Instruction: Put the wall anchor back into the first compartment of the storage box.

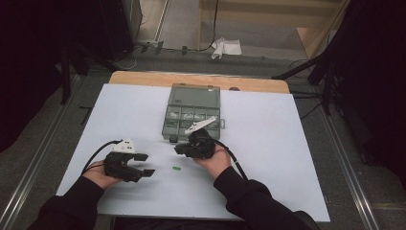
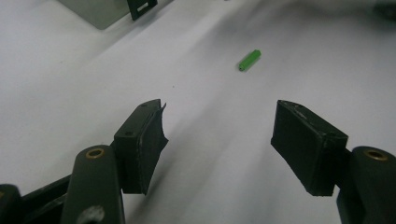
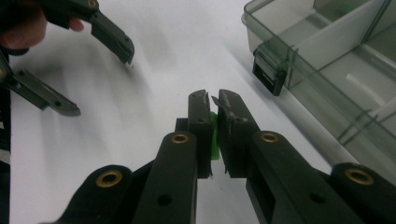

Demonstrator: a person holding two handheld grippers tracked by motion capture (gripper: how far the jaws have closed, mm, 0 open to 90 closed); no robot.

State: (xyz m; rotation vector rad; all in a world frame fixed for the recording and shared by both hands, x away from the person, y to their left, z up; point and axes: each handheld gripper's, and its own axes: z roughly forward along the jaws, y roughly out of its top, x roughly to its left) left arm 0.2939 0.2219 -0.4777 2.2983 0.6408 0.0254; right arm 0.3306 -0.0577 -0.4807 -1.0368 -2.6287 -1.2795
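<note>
L gripper (image 1: 146,164) low on the table (image 1: 268,143), jaws wide apart w/ nothing between. A green peg (image 1: 176,168) lies just ahead of it. R gripper (image 3: 213,105) clamped on a 2nd green peg (image 3: 214,135), near the open box (image 1: 191,112) beyond.

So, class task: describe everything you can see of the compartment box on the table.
The compartment box is smoky grey see-through plastic, rectangular, with its lid open and lying flat on the far side. Thin walls split the tray into compartments. A dark latch sits on its near wall. It rests flat on the white table, close beyond the right gripper; nothing grips it.
</note>
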